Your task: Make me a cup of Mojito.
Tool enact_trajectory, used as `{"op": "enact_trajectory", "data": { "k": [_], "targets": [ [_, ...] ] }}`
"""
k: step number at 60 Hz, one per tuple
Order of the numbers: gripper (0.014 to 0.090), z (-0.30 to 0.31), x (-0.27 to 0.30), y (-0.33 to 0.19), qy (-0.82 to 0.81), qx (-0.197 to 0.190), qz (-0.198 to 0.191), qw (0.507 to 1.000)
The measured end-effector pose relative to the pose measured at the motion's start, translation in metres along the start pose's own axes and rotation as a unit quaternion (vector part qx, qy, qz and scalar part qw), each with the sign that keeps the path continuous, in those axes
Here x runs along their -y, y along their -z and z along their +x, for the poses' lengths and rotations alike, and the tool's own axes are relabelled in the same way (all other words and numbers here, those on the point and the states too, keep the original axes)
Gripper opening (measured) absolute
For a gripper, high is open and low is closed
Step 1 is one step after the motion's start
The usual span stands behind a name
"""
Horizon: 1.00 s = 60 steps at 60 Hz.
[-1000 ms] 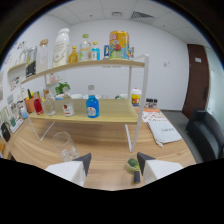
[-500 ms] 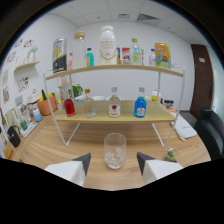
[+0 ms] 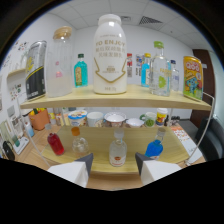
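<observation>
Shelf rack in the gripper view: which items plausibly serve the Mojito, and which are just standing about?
Likely for the job:
- clear bottle, just ahead of the open gripper
- lime-label bottle, top shelf

Probably bystanders:
- white bottle
- yellow can
- red bottle
- blue bottle
- bowls

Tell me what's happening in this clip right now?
A person is holding a handheld gripper up to a two-level wooden shelf stocked with drinks. The gripper is open and holds nothing. A small clear bottle with an orange label stands on the lower level just ahead of the fingers, in line with the gap between them, flanked by a red bottle and a blue bottle. A large white bottle sits on the top level.
</observation>
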Motion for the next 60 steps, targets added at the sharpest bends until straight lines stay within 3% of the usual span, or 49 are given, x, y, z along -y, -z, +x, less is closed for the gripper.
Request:
{"op": "enact_trajectory", "data": {
  "k": [8,21,37,47,60],
  "targets": [
    [0.0675,0.006,-0.003,-0.03,-0.007,-0.009,-0.019,1.0],
    [0.0364,0.012,-0.01,-0.053,-0.013,-0.018,-0.031,0.999],
    [0.0342,0.01,-0.008,-0.05,-0.013,-0.001,-0.026,1.0],
    [0.0341,0.019,0.009,-0.019,-0.002,0.005,0.0,1.0],
    [0.0337,0.067,-0.01,0.027,0.023,-0.027,-0.001,0.999]
  ]
}}
